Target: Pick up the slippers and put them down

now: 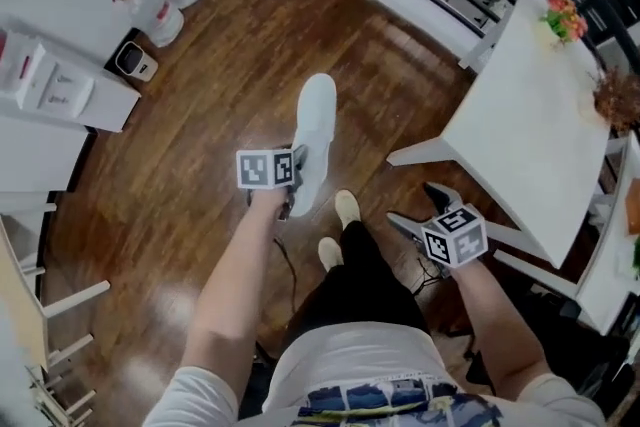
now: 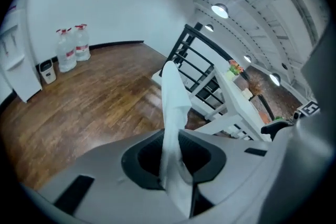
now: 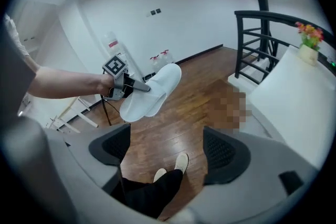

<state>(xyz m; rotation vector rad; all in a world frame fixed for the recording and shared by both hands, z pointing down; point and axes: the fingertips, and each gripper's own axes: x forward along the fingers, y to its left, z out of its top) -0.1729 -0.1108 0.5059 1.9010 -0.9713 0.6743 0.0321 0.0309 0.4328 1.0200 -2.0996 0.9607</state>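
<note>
- The white slippers [image 1: 315,140] hang in the air over the wooden floor [image 1: 190,125], just ahead of the person's shoes [image 1: 346,207]. They are clear of the boards and not set down yet.
- From the right gripper view they look like a pair pressed sole to sole [image 3: 152,93]. I can't tell how squarely the two line up.
- Their long axis runs straight out from the shoes, away from the person. The heel end is nearest the shoes and the toe end farthest.
- The left claw [image 1: 297,177] is clamped on that heel end. Its own view shows the jaws closed on the thin white edge [image 2: 176,107], with the slippers running straight out along the line the claw [image 2: 176,165] points.
- So the slippers lie forward of the left claw and the floor is below. I'd judge the set-down needs that hand to drop until they lie flat ahead of the shoes.
- The right claw [image 1: 425,210] sits on the other side of the shoes, jaws wide apart and holding nothing [image 3: 167,152]. It is near the slippers but not touching them.
</note>
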